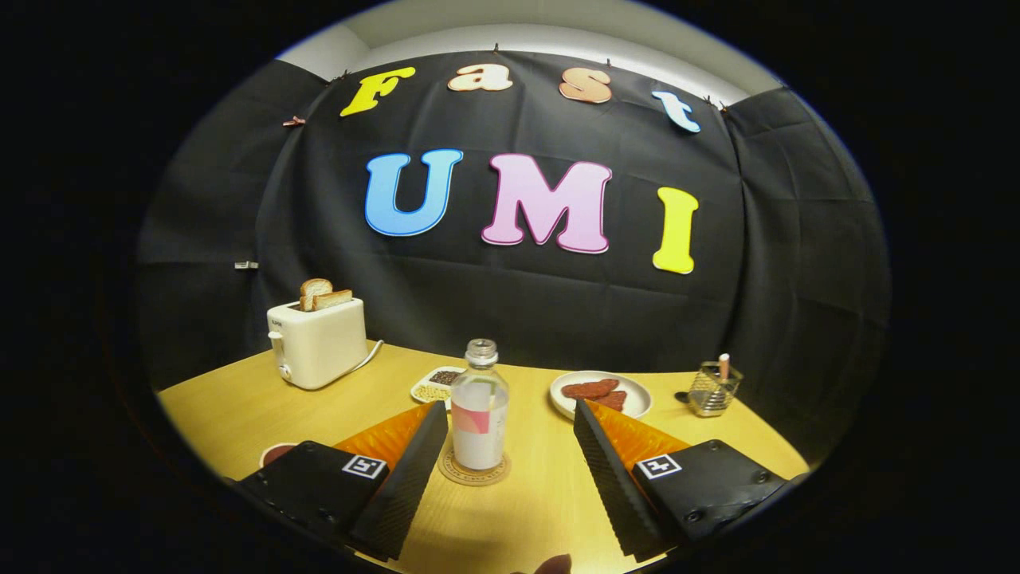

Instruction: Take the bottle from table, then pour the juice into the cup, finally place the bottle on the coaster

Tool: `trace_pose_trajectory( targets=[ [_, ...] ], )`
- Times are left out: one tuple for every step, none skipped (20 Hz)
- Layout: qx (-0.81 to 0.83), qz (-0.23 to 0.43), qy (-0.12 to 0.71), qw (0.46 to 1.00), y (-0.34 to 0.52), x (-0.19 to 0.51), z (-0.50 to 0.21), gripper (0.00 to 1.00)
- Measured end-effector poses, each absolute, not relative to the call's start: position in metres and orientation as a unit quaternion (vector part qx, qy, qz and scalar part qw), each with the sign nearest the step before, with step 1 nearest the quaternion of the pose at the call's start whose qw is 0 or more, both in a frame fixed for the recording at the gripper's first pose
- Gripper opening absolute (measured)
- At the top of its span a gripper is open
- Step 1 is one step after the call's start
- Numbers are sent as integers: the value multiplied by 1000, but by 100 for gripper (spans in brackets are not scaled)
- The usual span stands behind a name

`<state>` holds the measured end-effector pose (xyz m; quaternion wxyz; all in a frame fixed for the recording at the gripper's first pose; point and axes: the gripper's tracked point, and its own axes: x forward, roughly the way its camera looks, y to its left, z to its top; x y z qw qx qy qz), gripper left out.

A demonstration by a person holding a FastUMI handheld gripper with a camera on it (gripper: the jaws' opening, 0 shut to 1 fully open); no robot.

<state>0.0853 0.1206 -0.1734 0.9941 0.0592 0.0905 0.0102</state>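
A clear bottle (480, 406) with no cap and a pink-and-white label stands upright on a round coaster (473, 471) on the wooden table (542, 494). It holds pale liquid. My gripper (508, 408) is open, its fingers spread wide to either side of the bottle without touching it. The bottle stands nearer the left finger (414, 462) than the right one (606, 470). Part of a cup (275, 453) with dark liquid peeks out behind the left finger's housing.
A white toaster (317, 343) with two slices of bread stands at the back left. A small divided dish (434, 385) of grains lies behind the bottle. A plate (636, 399) of reddish slices and a wire holder (713, 388) sit to the right.
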Motion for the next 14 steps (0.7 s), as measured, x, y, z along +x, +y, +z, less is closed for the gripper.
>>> trace_pose_trajectory(
  targets=[
    [55, 4, 87, 995, 110, 80, -163, 97],
    [51, -4, 83, 995, 100, 73, -153, 97],
    [46, -10, 78, 996, 91, 69, -142, 97],
    [40, -18, 73, 996, 81, 63, -131, 97],
    [36, -25, 69, 997, 72, 58, -122, 97],
    [36, -30, 63, 997, 65, 53, -110, 97],
    [38, -32, 52, 997, 59, 48, -97, 97],
    [38, -35, 41, 998, 53, 44, -85, 97],
    [39, -36, 32, 998, 49, 40, -76, 97],
    [43, -37, 27, 998, 44, 36, -70, 97],
    [50, -36, 24, 998, 41, 31, -63, 97],
    [56, -33, 17, 998, 38, 26, -56, 97],
    [59, -29, 10, 998, 35, 22, -49, 97],
    [58, -24, 3, 998, 32, 19, -43, 97]
  ],
)
